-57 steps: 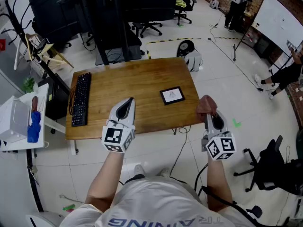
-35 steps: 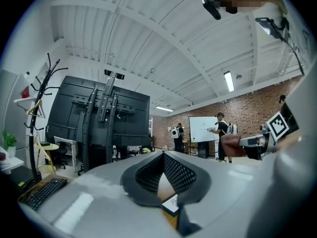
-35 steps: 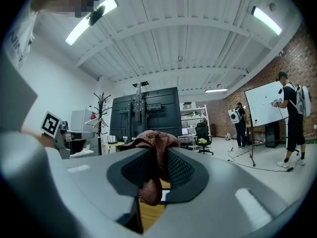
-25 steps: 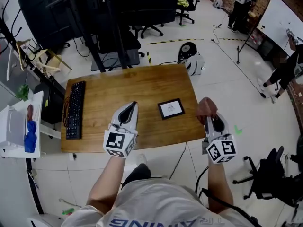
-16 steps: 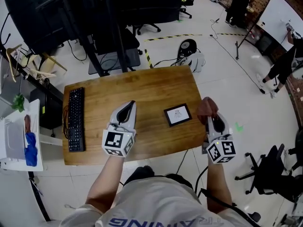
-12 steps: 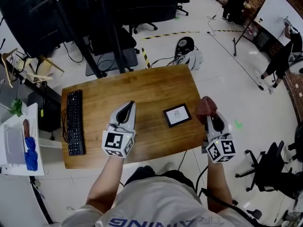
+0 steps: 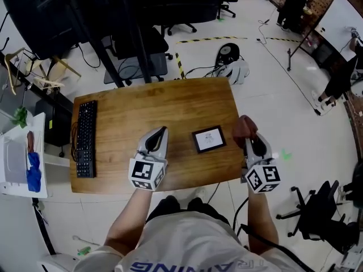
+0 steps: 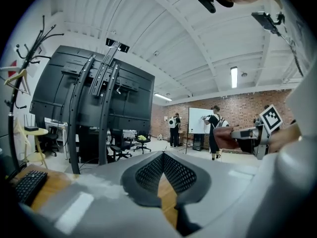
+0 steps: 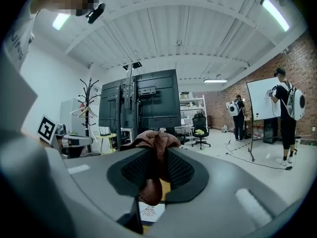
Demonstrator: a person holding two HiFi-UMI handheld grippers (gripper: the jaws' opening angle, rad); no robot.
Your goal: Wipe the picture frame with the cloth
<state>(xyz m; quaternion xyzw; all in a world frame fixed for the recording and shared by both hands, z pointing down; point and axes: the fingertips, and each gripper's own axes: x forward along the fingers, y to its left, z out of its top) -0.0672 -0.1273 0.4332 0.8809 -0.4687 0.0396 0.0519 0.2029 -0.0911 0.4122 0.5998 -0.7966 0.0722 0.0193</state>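
A small black picture frame (image 7: 208, 139) lies flat on the wooden table (image 7: 142, 112), toward its right front. My right gripper (image 7: 249, 136) hovers over the table's right edge, just right of the frame, shut on a reddish-brown cloth (image 7: 244, 127). In the right gripper view the cloth (image 9: 154, 142) bulges out between the jaws and a corner of the frame (image 9: 149, 211) shows below. My left gripper (image 7: 159, 134) hangs above the table left of the frame, jaws together with nothing in them; they meet at a point in the left gripper view (image 8: 163, 155).
A black keyboard (image 7: 83, 137) lies along the table's left side. A white side shelf (image 7: 14, 163) with a blue item stands to the left. Dark screens on stands (image 7: 119, 16), office chairs (image 7: 309, 220) and floor cables surround the table. People stand near a whiteboard (image 9: 262, 100) far off.
The head view has shifted, and the table and frame sit slightly lower and left in it. Both grippers keep their hold and pose; the left one has edged right, nearer the frame.
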